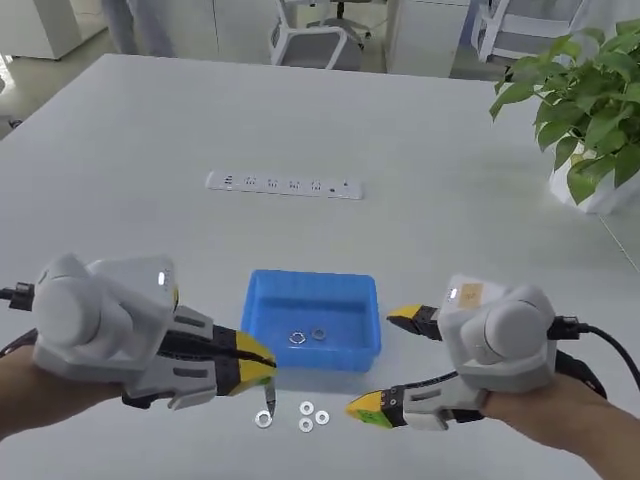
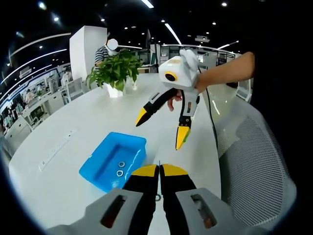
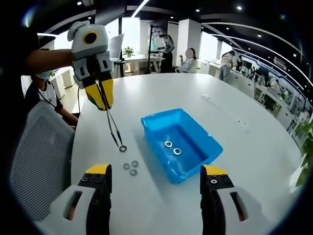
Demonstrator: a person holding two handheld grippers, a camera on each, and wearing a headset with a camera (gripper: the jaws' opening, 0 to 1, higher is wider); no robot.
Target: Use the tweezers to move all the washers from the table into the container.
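Slippage is the main hazard: my left claw (image 1: 262,362) is clamped shut on the tweezers (image 3: 113,125), whose tips meet one washer (image 3: 122,148) on the tabletop (image 1: 150,150), near side of the blue container (image 1: 262,300). I judge a shallow pinch could let this flat ring skid or drop short of the near wall. Three loose washers (image 3: 135,163) lie just right of it and could be scattered; my right claw (image 1: 378,362) stands open, empty, and the container holds two washers (image 1: 297,338).
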